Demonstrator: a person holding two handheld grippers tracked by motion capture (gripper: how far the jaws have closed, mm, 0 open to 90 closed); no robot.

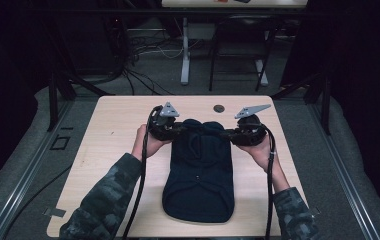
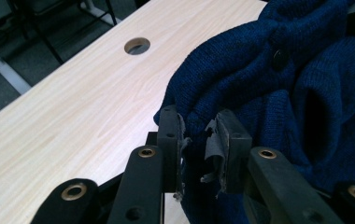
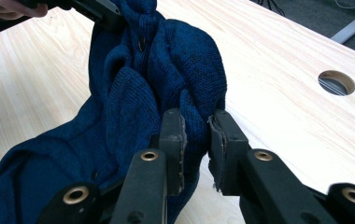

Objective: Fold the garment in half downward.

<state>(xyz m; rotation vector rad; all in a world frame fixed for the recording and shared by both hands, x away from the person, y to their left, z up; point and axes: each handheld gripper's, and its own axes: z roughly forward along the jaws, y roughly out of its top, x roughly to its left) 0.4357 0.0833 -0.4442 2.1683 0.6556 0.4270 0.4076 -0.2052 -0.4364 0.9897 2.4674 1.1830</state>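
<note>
A dark blue knitted garment (image 1: 200, 175) with small buttons lies lengthwise on the light wooden table (image 1: 113, 150), its far end lifted and bunched. My left gripper (image 1: 182, 128) is shut on the left of that raised end. In the left gripper view the knit (image 2: 259, 70) is pinched between the two worn pads of the gripper (image 2: 198, 140). My right gripper (image 1: 226, 133) is shut on the right of the same end. In the right gripper view the cloth (image 3: 133, 107) hangs from the gripper (image 3: 196, 140), and the other gripper (image 3: 96, 9) holds the fabric at the top left.
A round cable hole (image 1: 219, 108) sits in the table just beyond the garment, also seen as the hole (image 2: 137, 45) and the hole (image 3: 336, 82). Beyond the table stand white desk legs (image 1: 185, 55), a dark chair frame (image 1: 238, 60) and floor cables (image 1: 143, 75).
</note>
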